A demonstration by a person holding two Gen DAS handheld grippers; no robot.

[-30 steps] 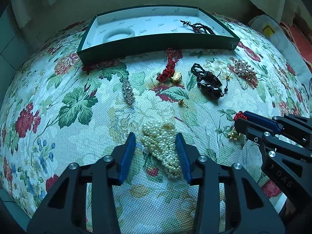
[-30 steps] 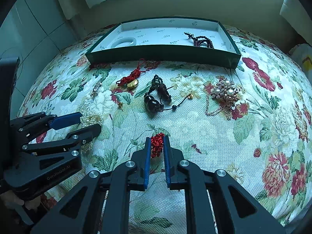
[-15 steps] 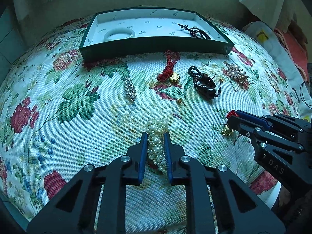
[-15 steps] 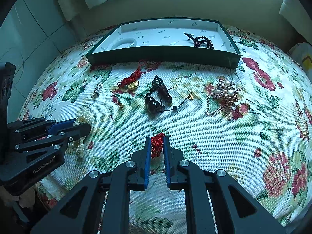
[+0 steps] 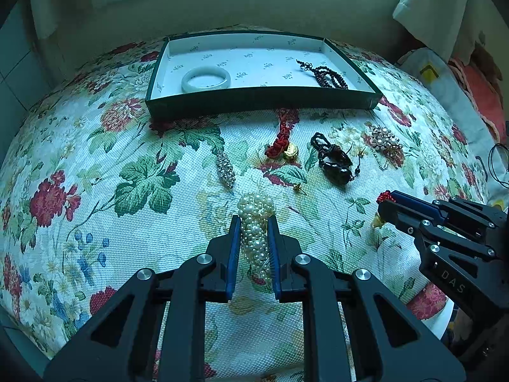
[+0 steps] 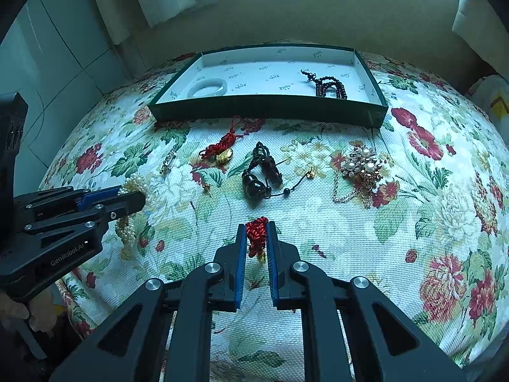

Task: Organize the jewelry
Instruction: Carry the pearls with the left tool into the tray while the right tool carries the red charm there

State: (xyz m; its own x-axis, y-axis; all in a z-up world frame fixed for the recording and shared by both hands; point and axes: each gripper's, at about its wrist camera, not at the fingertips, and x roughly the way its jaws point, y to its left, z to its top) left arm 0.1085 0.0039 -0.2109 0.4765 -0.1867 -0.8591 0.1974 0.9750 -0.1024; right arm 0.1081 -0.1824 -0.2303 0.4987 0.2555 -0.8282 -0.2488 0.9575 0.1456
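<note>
Left gripper (image 5: 253,234) jaws clamp the pearl cluster (image 5: 256,222): limp, bulky, likely slippery; hold mid-bundle. Right gripper (image 6: 256,235) jaws clamp the soft red knotted cord (image 6: 257,232).

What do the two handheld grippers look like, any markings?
Both match: black angular skeletal frames with triangular cutouts, silver round pivot screws, and blue ribbed pads lining the two fingers. The left gripper carries white "GenRobot.AI" lettering on its side, readable in the right wrist view. The right gripper shows letters ending "DAS" in the left wrist view. No cables or sleeves visible.
</note>
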